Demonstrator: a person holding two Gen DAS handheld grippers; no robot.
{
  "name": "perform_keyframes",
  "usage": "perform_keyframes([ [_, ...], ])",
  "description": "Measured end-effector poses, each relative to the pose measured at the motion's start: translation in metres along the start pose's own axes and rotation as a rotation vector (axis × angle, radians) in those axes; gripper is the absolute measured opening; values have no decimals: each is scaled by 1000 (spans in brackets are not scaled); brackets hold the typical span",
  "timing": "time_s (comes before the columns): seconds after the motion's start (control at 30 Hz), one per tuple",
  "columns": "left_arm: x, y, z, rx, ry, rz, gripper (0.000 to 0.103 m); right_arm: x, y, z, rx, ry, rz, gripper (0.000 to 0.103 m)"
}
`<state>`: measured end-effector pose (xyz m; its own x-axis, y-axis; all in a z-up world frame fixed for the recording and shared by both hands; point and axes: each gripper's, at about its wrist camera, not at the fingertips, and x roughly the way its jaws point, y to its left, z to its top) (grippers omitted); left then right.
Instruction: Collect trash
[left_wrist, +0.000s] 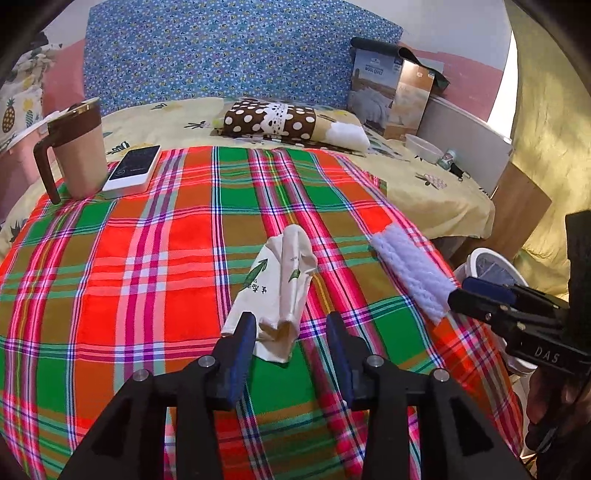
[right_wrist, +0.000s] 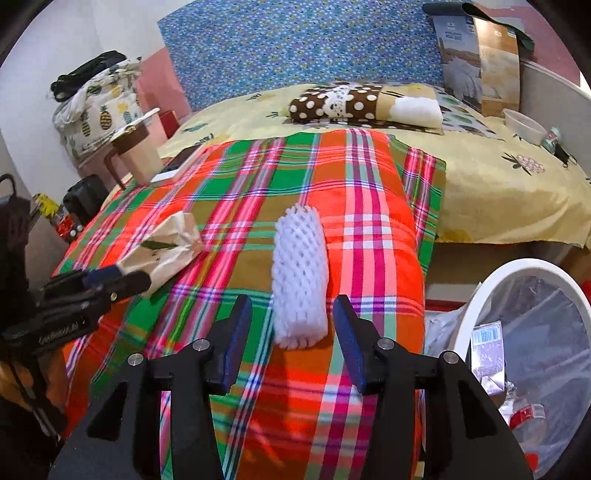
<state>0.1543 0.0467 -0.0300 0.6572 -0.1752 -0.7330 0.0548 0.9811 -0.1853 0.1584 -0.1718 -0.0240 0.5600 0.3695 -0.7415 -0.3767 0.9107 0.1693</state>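
A crumpled cream paper bag (left_wrist: 275, 280) with green leaf print lies on the plaid cloth (left_wrist: 147, 258). Its near end sits between the fingers of my left gripper (left_wrist: 290, 323), which is open and not pressing on it. A white foam fruit net (right_wrist: 299, 273) lies to the right of the bag. My right gripper (right_wrist: 291, 304) is open around the net's near end, with a gap on each side. Each gripper shows in the other's view: the right gripper (left_wrist: 461, 293) at the net (left_wrist: 410, 269), the left gripper (right_wrist: 129, 275) at the bag (right_wrist: 166, 247).
A white-rimmed bin (right_wrist: 517, 266) with a clear liner and some rubbish stands at the bed's right. A brown-and-beige mug (left_wrist: 79, 155) and a phone (left_wrist: 133, 168) sit far left on the cloth. A dotted pillow (left_wrist: 269, 120), a box (left_wrist: 391, 96) and a bowl (left_wrist: 423, 147) lie behind.
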Motion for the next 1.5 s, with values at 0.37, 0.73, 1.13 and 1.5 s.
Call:
perform_keyframes([
  [0.37, 8, -4, -1, -13, 1, 12, 23, 13, -3, -3, 27, 44, 20, 33],
  [0.73, 0, -14, -6, -4, -7, -3, 13, -9, -3, -7, 24, 1, 23, 28],
  [1.13, -21, -41, -13, 3, -33, -45, 13, -38, -9, -16, 40, -46, 6, 28],
  [1.5, -39, -69, -13, 30, -65, -88, 13, -60, -19, -24, 70, -93, -23, 28],
])
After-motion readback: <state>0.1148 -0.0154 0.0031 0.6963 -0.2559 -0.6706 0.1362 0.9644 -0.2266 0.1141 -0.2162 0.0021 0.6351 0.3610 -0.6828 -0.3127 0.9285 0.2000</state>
